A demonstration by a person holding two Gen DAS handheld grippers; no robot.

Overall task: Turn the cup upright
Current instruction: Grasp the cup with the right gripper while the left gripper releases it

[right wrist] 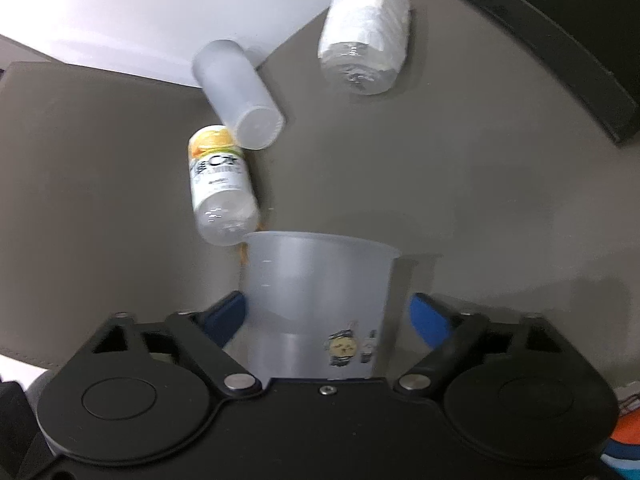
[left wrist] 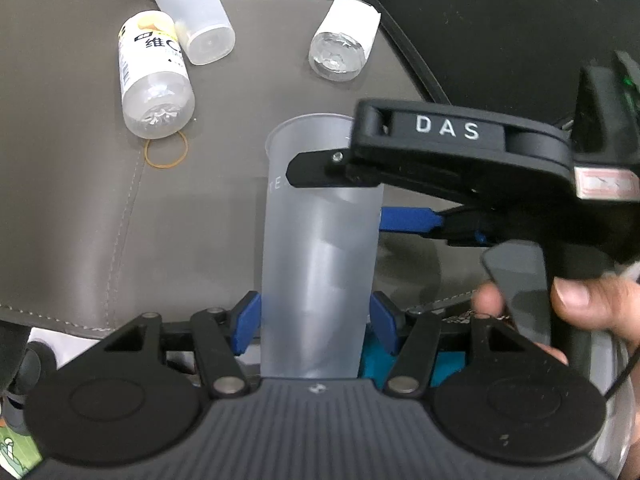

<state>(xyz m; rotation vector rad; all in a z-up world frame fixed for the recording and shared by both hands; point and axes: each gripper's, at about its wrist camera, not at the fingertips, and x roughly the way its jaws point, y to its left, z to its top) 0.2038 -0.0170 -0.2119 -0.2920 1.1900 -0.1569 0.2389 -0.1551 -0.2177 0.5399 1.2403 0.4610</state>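
A frosted translucent plastic cup (left wrist: 320, 240) is held above the grey leather mat (left wrist: 80, 220), its rim pointing away from both cameras. My left gripper (left wrist: 316, 320) has its blue pads pressed against the cup's lower body. My right gripper (left wrist: 340, 196) comes in from the right across the cup near the rim, one finger over it and a blue finger (left wrist: 408, 220) behind. In the right wrist view the cup (right wrist: 320, 300) sits between the right gripper's (right wrist: 324, 316) blue pads, with a small gap showing at the right pad (right wrist: 428, 320).
Lying on the mat: a labelled clear bottle (left wrist: 154, 80), a frosted cup (left wrist: 192, 12), a white-wrapped bottle (left wrist: 340, 44) and a rubber band (left wrist: 166, 152). A black object (left wrist: 500, 32) bounds the mat at the right. A hand (left wrist: 580, 308) holds the right gripper.
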